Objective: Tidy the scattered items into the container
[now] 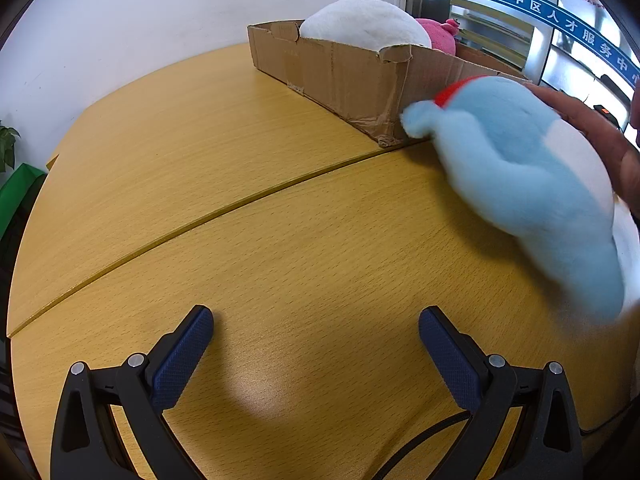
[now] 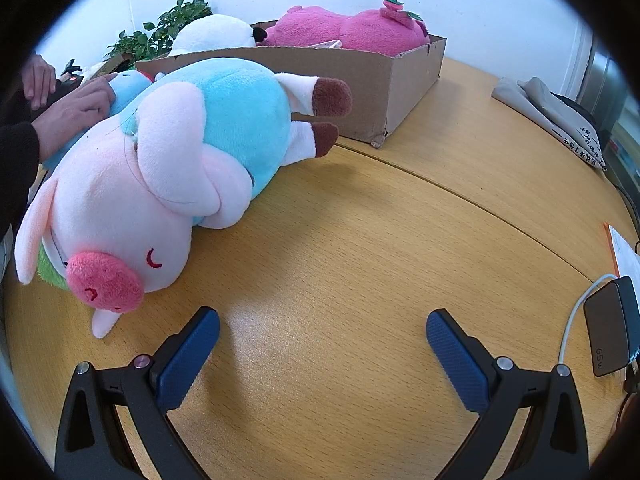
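The wooden counter point(image 2: 360, 240) fills both views, with a curved seam running across it. At its far side sits the cardboard box point(image 2: 360, 80), a long open carton with torn, taped corners. In the right wrist view a magenta plush point(image 2: 352, 28) and a white plush point(image 2: 212, 32) lie inside it, rising above its rim; the left wrist view shows the same box point(image 1: 340, 76) from its other end, with the white plush point(image 1: 360, 22) nearest and the magenta one point(image 1: 438, 34) behind it.

On the counter in front of the box, at the left of the right wrist view, lies the pig plush point(image 2: 160, 184): pink head nearest the camera, blue body, brown-tipped feet pointing toward the box wall and close to it. Behind it is a pale blue plush point(image 2: 128, 84), and a bare hand point(image 2: 76, 116) in a dark sleeve rests on that toy. In the left wrist view this blue plush point(image 1: 532, 184) is blurred at the right, with a red patch near its top, just beside the near corner of the box; the hand point(image 1: 588, 128) is against its far side.

At the right edge of the right wrist view lie a folded grey cloth point(image 2: 552, 116), a dark charger block point(image 2: 608, 324) with a white cable, and some papers point(image 2: 624, 252).

The left gripper point(image 1: 316, 334) hovers over bare counter, jaws spread wide and holding nothing. The right gripper point(image 2: 322, 334) is the same: jaws wide apart, empty, over bare wood just right of the pig's snout.
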`<state>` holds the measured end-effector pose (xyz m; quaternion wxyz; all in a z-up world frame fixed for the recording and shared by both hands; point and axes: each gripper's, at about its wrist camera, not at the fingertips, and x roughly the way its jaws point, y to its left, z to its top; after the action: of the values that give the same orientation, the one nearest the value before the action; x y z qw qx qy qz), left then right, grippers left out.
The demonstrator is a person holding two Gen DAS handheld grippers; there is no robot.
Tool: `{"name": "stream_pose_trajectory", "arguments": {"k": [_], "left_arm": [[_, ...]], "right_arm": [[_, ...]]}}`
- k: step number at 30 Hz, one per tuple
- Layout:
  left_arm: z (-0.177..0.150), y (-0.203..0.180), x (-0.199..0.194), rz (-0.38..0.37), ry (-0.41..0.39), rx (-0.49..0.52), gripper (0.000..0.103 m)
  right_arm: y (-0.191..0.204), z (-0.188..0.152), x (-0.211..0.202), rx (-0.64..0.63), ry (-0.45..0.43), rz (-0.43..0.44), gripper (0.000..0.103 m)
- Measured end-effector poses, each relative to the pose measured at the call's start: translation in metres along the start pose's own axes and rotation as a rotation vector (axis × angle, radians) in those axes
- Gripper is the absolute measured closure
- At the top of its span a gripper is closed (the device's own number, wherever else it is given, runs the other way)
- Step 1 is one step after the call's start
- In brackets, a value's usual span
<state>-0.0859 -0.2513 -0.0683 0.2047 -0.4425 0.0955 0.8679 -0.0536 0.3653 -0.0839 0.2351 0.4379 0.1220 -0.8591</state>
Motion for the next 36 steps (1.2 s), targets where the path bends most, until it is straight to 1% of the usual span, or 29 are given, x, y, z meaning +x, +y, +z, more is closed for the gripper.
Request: {"name": "stream_pose_trajectory", "arguments": {"k": [36], "left_arm": [[0.0005, 0.0001, 0.0035, -0.004, 0.0, 0.007, 0.0]], "right_arm": [[0.0006, 0.0005, 0.0008, 0.0, 0.0, -0.001, 0.0]]}}
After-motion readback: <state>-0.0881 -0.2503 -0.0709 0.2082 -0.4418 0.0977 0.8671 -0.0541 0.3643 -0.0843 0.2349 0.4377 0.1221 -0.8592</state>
